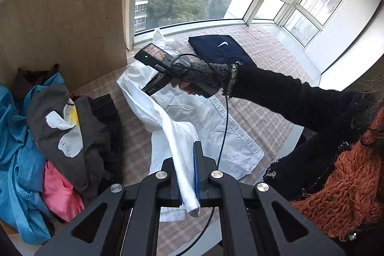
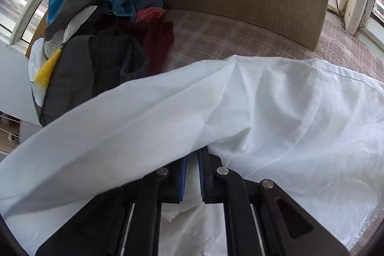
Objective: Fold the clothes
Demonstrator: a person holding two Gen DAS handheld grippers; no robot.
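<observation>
A white garment (image 1: 192,112) lies spread on the checked table cloth (image 1: 261,116). My left gripper (image 1: 189,174) is shut on a bunched edge of it, lifted above the table. The right gripper (image 1: 153,85), held in a gloved hand, reaches into the garment's far left side. In the right wrist view the white garment (image 2: 264,100) drapes over the right gripper (image 2: 192,157); its blue pads (image 2: 183,179) stand a little apart, with the tips hidden under cloth.
A pile of unfolded clothes (image 1: 48,136), blue, grey, pink and black, lies on the left; it also shows in the right wrist view (image 2: 96,40). A folded navy garment (image 1: 220,49) lies at the back by the window. A wooden panel (image 1: 62,20) stands behind the pile.
</observation>
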